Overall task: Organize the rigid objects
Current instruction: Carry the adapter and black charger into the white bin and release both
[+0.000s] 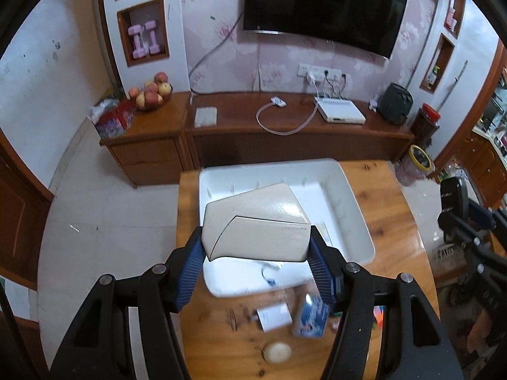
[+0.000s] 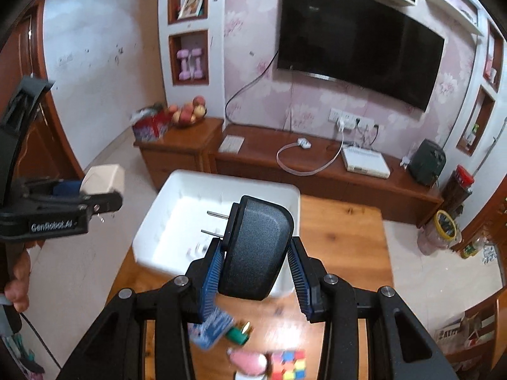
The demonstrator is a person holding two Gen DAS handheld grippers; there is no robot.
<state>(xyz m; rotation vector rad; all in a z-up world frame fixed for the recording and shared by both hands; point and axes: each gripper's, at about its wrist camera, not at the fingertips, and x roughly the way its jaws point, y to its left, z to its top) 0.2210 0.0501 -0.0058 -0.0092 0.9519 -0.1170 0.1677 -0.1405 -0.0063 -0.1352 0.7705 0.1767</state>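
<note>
1. right now the left gripper (image 1: 256,253) has its jaws closed against the two ends of a cream plastic case (image 1: 258,221), held up clear of the table over the near part of the white bin (image 1: 351,209).
2. meanwhile the right gripper (image 2: 253,272) has its jaws pressed on the sides of a black plug adapter (image 2: 256,250), its two metal prongs pointing away toward the bin (image 2: 285,196); it too hangs in the air in front of the bin's near edge.
3. judging by how things lie, the tidying looks barely begun: two things are picked up but not yet set down, and the bin looks almost empty, with only a small white cable bit (image 1: 269,274) and a few faint marks on its floor that are too blurred to name.
4. still left on the wooden table (image 1: 389,221) are a white card (image 1: 274,316), a blue packet (image 1: 312,316) and a round pale object (image 1: 278,352).
5. only the right wrist view shows a green plug (image 2: 239,335), a pink thing (image 2: 248,361) and a colour cube (image 2: 290,364) near the table's front edge; these also wait.
6. only the left view shows the round pale object and the white card.
7. each view catches the other gripper from the side: the right view shows the case held at its far left, with a hand (image 2: 17,281) below.
</note>
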